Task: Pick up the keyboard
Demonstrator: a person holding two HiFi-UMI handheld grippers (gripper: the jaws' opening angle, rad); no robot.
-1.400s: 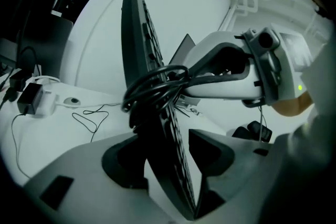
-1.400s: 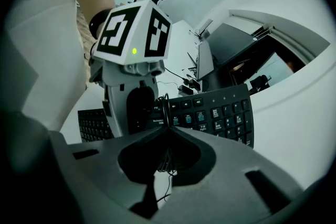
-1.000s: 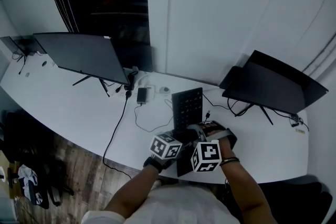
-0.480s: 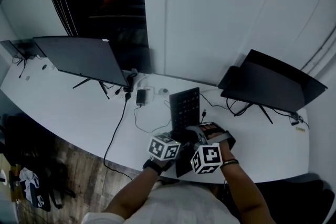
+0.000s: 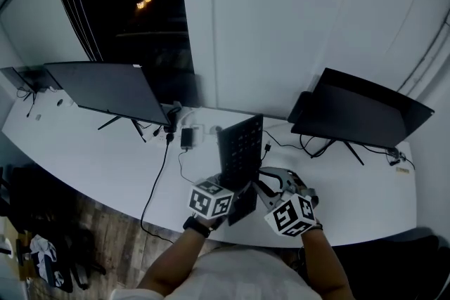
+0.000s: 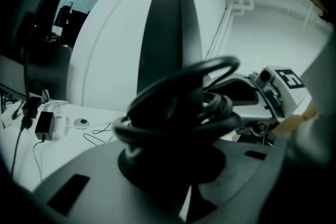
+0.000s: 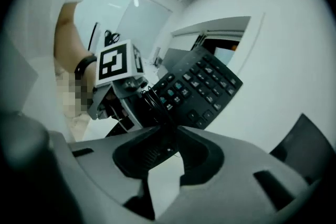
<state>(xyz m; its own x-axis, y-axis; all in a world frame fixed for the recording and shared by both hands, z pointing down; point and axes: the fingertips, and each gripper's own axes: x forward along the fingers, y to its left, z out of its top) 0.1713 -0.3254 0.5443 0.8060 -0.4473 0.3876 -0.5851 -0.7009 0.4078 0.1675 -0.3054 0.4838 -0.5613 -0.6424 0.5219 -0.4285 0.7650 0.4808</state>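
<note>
Since a second ago the keyboard (image 5: 240, 150) has risen off the table (image 5: 105, 158) and now stands tilted at the frame's centre. Its near end, with the coiled cable (image 6: 178, 102), is clamped in the left gripper (image 5: 238, 201), whose jaws have just been closing on it. At lower centre right, the right gripper (image 5: 273, 183) has rolled; its jaws, just opening, stand apart and grip nothing.

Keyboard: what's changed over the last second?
The keyboard has lifted from the desk and tilted steeply, gripped at its near end by the left gripper, whose jaws have just been closing. The right gripper has swung right, away from it, its jaws just opening, holding nothing. Monitors and cables stayed put.
</note>
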